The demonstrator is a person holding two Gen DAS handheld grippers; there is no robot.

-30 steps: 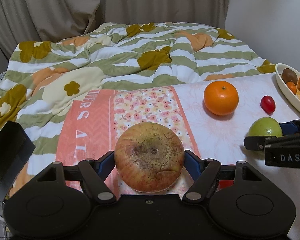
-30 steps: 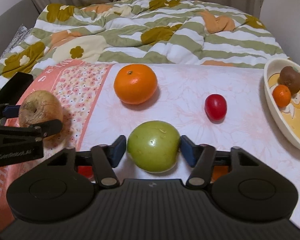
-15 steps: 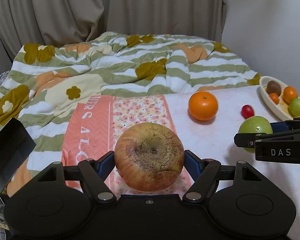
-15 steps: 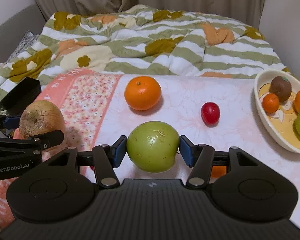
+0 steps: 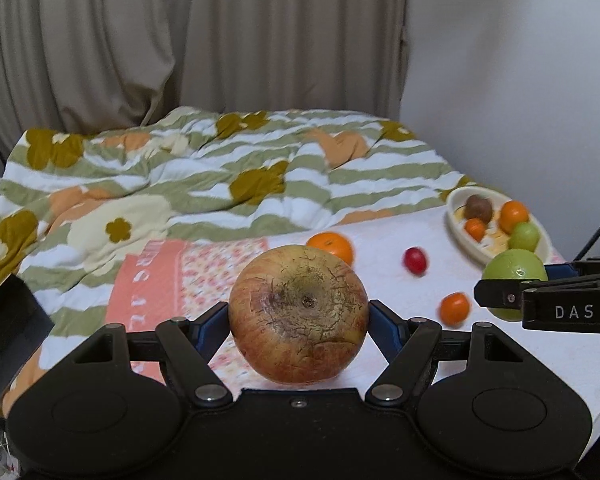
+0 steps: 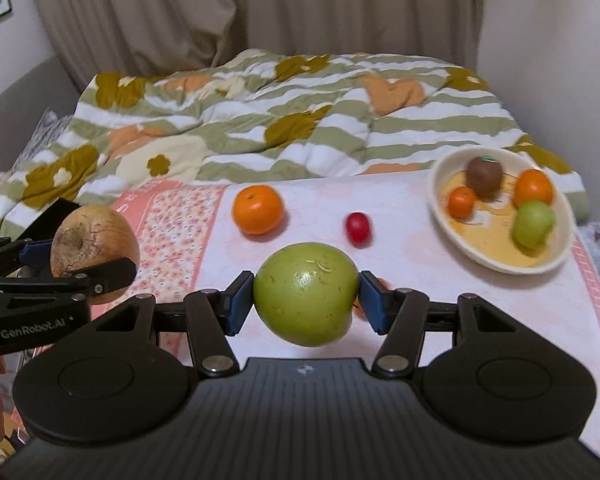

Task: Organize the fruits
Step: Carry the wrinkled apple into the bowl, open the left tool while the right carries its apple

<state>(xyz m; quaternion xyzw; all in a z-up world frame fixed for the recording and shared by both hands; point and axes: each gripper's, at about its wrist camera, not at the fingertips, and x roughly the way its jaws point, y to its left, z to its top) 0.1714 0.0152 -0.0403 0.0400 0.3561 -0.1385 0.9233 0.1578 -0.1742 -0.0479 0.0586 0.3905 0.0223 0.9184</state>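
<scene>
On the surface (image 6: 400,208), the orange (image 6: 257,209) lies left of the tomato (image 6: 358,228); the bowl (image 6: 500,266) sits right, the bed (image 6: 300,120) behind.

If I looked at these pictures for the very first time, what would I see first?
First you would see two big fruits held up in the air: a wrinkly brownish-red apple squeezed in the left tongs, and a shiny green apple squeezed in the right tongs. Next, the cream bowl at the table's far right, already holding a kiwi and other small fruits.
</scene>
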